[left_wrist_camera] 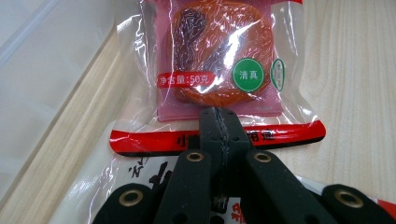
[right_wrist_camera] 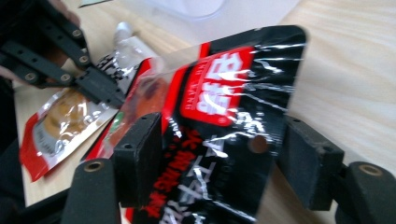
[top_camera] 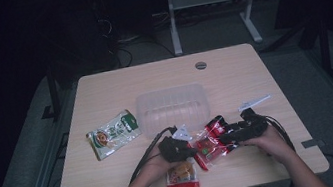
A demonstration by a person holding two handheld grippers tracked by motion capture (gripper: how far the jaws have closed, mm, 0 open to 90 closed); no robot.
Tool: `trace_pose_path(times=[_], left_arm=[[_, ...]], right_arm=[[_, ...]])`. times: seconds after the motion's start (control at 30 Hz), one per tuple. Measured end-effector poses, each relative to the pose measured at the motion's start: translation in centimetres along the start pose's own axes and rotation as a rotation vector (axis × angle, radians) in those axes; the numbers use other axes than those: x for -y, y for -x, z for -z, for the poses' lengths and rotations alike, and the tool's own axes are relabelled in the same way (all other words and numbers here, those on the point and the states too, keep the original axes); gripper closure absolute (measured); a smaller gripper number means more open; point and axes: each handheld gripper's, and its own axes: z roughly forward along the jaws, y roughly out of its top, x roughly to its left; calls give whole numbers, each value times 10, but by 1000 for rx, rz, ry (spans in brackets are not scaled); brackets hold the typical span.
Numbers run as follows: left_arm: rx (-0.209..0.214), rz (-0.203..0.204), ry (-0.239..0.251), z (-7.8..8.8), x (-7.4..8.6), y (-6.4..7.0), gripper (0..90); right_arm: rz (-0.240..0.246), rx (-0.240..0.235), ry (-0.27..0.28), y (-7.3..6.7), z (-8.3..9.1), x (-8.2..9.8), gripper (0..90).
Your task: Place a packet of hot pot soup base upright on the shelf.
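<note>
Nearest the person, a red snack pouch [top_camera: 182, 176] lies flat at the bench [top_camera: 103, 91] front edge, untouched. Just beyond it, the red-and-black snack packet [top_camera: 211, 142] is held between both claws, slightly lifted off the bench. The left claw [top_camera: 189, 149] is clenched on the packet's red bottom seal [left_wrist_camera: 140, 141], jaws pressed tight together in the left gripper view. The right claw [top_camera: 225, 137] sits at the opposite black end [right_wrist_camera: 224, 140]; its jaws stand apart on either side of the film, and whether they are pinching it cannot be told. Behind the packet the clear plastic container [top_camera: 173, 107] waits, opening up. The green snack bag [top_camera: 112, 134] lies well apart to the left, and a small white strip [top_camera: 254, 103] lies near the right claw.

Judged step: packet is being steadied or stretched for transfer into the container. For a clean move, the left pinch should be kept on the seal, not the contents, and the film kept taut, not twisted.

Hard to read: the right gripper view is motion-blurred, the print is illegible, and the packet's underside is hidden.
</note>
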Motion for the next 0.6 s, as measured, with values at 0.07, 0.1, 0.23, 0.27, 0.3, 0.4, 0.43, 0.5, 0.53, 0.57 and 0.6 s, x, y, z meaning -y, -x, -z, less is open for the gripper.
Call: trace_pose_path(times=[0.07,0.1,0.23,0.27,0.3,0.4,0.43,0.5,0.53,0.57,0.6], left_arm=[[0,-1,0,0,0,0,899],[1,0,0,0,0,0,899],[2,2,1,0,0,0,899],[2,3,2,0,0,0,899],[2,3,2,0,0,0,899],[1,3,2,0,0,0,899],[1,3,2,0,0,0,899],[0,4,3,0,0,0,899],[0,5,4,0,0,0,899],[0,4,3,0,1,0,899],[0,4,3,0,1,0,899]], right_arm=[[28,-6,-2,-4,-1,-1,357],[25,-6,-2,-5,0,-1,381],[48,-4,32,-6,7,-2,524],[48,-4,32,-6,7,-2,524],[54,-7,33,-6,8,-2,552],[76,-9,40,-8,10,-3,640],[89,-23,47,-8,11,-4,709],[99,-38,43,-9,11,-3,717],[106,-49,35,-10,9,-3,717],[126,-45,8,-14,5,-4,743],[126,-45,8,-14,5,-4,743]])
